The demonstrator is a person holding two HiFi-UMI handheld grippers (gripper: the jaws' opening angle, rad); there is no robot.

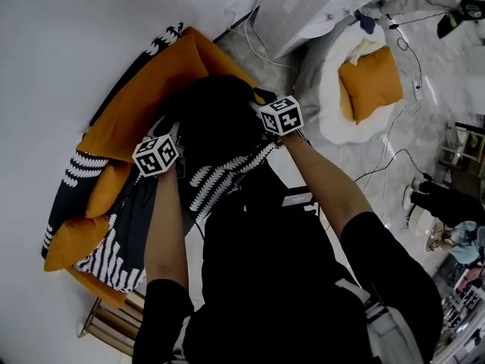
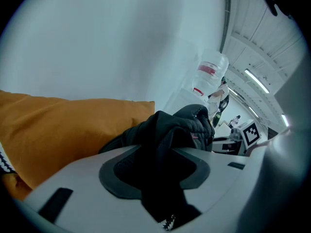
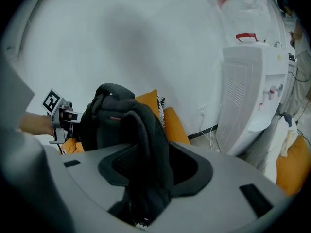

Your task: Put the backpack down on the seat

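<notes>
Head view: a plain white wall [image 1: 53, 44] fills the upper left and a pale marbled floor [image 1: 379, 165] runs down the right side. Against the wall stands a round seat [image 1: 114, 120] with a large orange cushion and a black-and-white patterned throw. Its near edge sits on thin brass-coloured legs [image 1: 106, 321] at the lower left. A tall white water dispenser [image 1: 303, 6] stands just beyond the seat's far right edge. Farther right lies a white round floor cushion [image 1: 333, 120] carrying an orange pillow [image 1: 371, 82]. The floor between the seat and that cushion is open apart from thin cables [image 1: 394, 154] trailing across it.

A black backpack [image 1: 216, 120] stands upright over the middle of the seat, in front of the orange cushion. Its base is hidden, so contact with the seat cannot be told.

Both of the person's bare forearms reach forward from black sleeves. The left forearm [image 1: 167, 226] runs nearly straight ahead and the right forearm [image 1: 326, 188] angles inward. They flank the backpack closely, one on each side.

The left tool [image 1: 173, 136] is at the backpack's left shoulder. In the left gripper view its jaws stand spread, with a black shoulder strap [image 2: 160, 144] lying loose through the gap. The right tool [image 1: 264, 111] is at the backpack's upper right. In the right gripper view its jaws are likewise spread, with the other black strap [image 3: 146, 144] draped between them.
</notes>
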